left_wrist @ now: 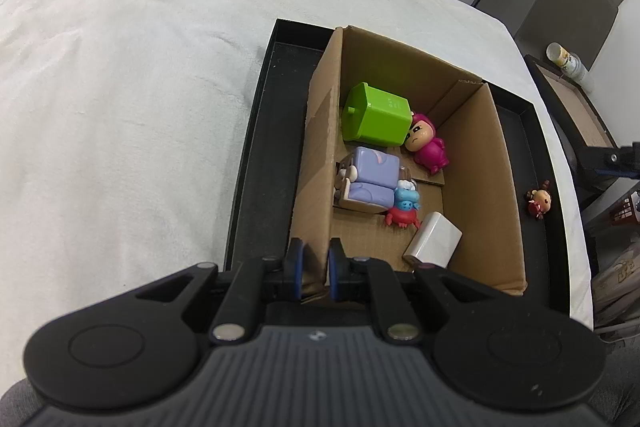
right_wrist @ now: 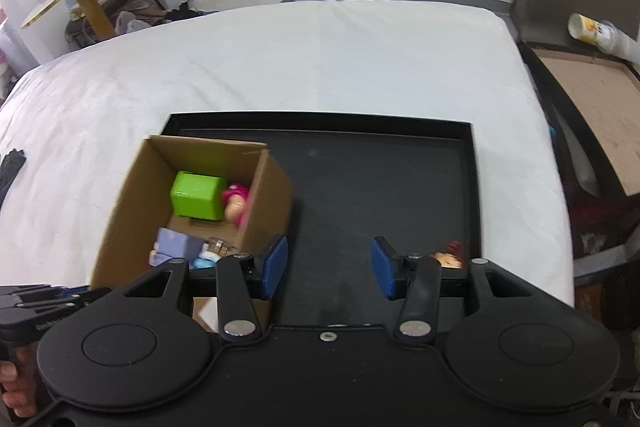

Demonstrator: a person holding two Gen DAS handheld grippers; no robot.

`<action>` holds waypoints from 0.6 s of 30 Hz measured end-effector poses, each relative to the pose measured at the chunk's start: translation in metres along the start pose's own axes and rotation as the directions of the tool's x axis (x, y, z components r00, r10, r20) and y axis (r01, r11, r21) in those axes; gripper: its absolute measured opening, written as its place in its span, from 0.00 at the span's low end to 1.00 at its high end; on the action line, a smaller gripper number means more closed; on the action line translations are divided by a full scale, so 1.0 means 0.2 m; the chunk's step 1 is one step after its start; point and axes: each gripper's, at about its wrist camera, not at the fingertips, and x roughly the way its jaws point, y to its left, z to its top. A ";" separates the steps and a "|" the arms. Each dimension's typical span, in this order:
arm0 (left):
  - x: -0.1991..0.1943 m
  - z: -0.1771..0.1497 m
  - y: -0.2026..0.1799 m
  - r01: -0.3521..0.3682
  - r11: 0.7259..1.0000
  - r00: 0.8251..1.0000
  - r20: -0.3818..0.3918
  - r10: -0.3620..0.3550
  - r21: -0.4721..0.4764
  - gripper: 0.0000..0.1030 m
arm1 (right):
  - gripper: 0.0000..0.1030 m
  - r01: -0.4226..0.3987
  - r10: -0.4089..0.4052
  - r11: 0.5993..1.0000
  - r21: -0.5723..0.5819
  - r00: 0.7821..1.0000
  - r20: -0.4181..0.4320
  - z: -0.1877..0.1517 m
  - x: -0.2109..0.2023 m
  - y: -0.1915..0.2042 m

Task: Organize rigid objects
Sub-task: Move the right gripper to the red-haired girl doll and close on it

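Observation:
A cardboard box [left_wrist: 476, 163] stands in a black tray [left_wrist: 256, 163] on a white cloth. Inside lie a green cube [left_wrist: 376, 115], a pink figure [left_wrist: 428, 147], a purple bed toy [left_wrist: 370, 179], a blue-and-red figure [left_wrist: 404, 211] and a white block [left_wrist: 434, 241]. My left gripper [left_wrist: 316, 271] is shut on the box's near left wall. A small red-haired doll [left_wrist: 539, 202] sits on the tray right of the box. My right gripper [right_wrist: 328, 267] is open and empty above the tray [right_wrist: 360, 179], the doll [right_wrist: 450, 255] just right of its right finger. The box [right_wrist: 132, 203] is at its left.
The white cloth [left_wrist: 120, 107] covers the table around the tray. A second dark tray [right_wrist: 592, 107] with a brown floor and a lying bottle [right_wrist: 600, 31] sits off the table's right side. Slippers and shelves stand on the floor beyond.

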 end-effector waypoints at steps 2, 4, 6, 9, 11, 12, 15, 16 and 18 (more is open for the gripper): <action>0.00 0.00 0.00 -0.005 1.000 1.000 0.000 0.005 0.003 0.11 | 0.46 0.007 -0.007 1.000 0.014 1.000 -0.001 -0.01 0.00 -0.05; 0.00 0.00 -0.01 -0.010 1.000 1.000 0.000 0.010 0.005 0.11 | 0.48 0.010 -0.010 0.999 0.033 1.000 -0.001 -0.02 0.00 -0.09; 0.00 0.00 -0.01 -0.012 1.000 1.000 -0.001 0.012 0.009 0.11 | 0.51 0.012 -0.012 0.999 0.047 1.000 0.000 -0.03 -0.01 -0.13; 0.00 0.00 -0.02 -0.017 1.000 1.000 -0.002 0.017 0.011 0.11 | 0.52 0.013 -0.013 0.997 0.080 1.000 -0.001 -0.05 0.00 -0.19; 0.00 0.00 -0.02 -0.021 1.000 1.000 -0.002 0.021 0.012 0.11 | 0.52 0.003 -0.002 0.993 0.120 1.000 -0.008 -0.06 0.02 -0.24; 0.00 0.00 -0.02 -0.023 1.000 1.000 -0.002 0.023 0.012 0.11 | 0.52 -0.003 0.005 0.989 0.145 1.000 -0.012 -0.06 0.04 -0.26; 0.00 0.00 -0.03 -0.028 0.999 1.000 -0.003 0.028 0.016 0.10 | 0.52 -0.018 0.024 0.975 0.220 0.999 -0.025 -0.10 0.08 -0.31; 0.00 0.00 -0.03 -0.029 0.999 1.000 -0.004 0.029 0.017 0.10 | 0.52 -0.017 0.025 0.968 0.252 0.999 -0.029 -0.12 0.10 -0.34; 0.00 0.00 -0.03 -0.033 0.999 0.999 -0.004 0.033 0.019 0.10 | 0.52 -0.014 0.027 0.951 0.309 0.999 -0.036 -0.15 0.14 -0.38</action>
